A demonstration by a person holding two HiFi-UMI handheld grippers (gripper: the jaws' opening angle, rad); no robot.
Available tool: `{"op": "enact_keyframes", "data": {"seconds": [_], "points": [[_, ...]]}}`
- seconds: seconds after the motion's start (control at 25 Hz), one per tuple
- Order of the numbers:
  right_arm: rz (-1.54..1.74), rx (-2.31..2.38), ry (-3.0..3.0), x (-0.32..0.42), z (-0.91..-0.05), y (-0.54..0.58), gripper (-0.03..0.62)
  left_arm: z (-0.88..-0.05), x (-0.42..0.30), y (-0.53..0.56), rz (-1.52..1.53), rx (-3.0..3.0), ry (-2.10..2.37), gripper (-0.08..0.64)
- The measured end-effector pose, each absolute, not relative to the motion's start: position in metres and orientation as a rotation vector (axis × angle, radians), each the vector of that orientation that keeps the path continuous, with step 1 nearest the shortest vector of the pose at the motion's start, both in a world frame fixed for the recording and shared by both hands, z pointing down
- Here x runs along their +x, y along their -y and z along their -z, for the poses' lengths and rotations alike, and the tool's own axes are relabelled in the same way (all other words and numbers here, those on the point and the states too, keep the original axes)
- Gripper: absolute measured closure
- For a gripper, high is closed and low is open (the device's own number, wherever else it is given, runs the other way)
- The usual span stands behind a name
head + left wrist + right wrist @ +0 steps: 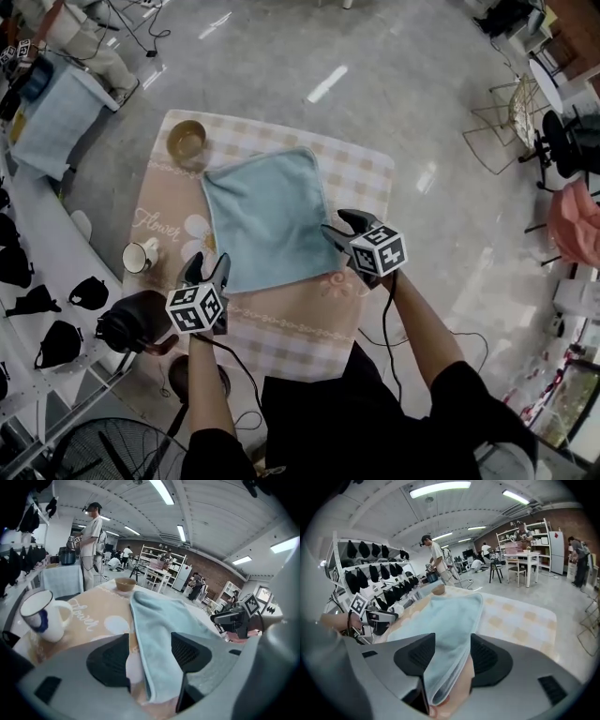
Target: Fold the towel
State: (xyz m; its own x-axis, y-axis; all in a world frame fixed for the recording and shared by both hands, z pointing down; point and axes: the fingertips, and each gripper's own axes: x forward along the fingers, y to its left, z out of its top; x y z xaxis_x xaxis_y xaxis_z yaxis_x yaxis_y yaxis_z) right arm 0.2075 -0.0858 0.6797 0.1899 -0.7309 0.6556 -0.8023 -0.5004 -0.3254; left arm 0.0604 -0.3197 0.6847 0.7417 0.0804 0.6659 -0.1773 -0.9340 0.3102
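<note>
A beige-checked counter (pixel 366 178) carries a folded, light-blue square cloth towel (pixel 267 216) at its centre. At the towel's 7 o'clock corner the left hand-held gripper (pixel 208 264) has its jaws wide, with the towel's edge lying between them. At 4 o'clock the right hand-held gripper (pixel 339 225) is likewise wide around the folded edge.

On the towel (pixel 267 220), the near left corner slips under the left gripper (pixel 206 264), its very tip lost from above. The near right corner is tucked beneath the right gripper (pixel 339 225). The front edge of the table (pixel 366 173) vanishes behind the person's dark torso (pixel 356 422), itself chopped off at the bottom edge. The fan (pixel 89 450) in the corner is only partly in frame. The people at the back (pixel 125 554) are far too small to make out.
</note>
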Motion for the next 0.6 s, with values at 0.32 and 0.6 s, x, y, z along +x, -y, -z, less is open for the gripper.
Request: {"op": "enact_keyframes", "data": {"seconds": [0.32, 0.6], "points": [[-1.259, 2.284, 1.599, 0.134, -0.695, 0.048, 0.377, -0.709, -0.006, 0.283, -1.062, 2.555, 0.008, 0.296], [-1.276, 2.243, 1.602, 0.106, -0.714, 0.032, 0.377, -0.722, -0.011, 0.280, -1.110, 2.560, -0.037, 0.296]]}}
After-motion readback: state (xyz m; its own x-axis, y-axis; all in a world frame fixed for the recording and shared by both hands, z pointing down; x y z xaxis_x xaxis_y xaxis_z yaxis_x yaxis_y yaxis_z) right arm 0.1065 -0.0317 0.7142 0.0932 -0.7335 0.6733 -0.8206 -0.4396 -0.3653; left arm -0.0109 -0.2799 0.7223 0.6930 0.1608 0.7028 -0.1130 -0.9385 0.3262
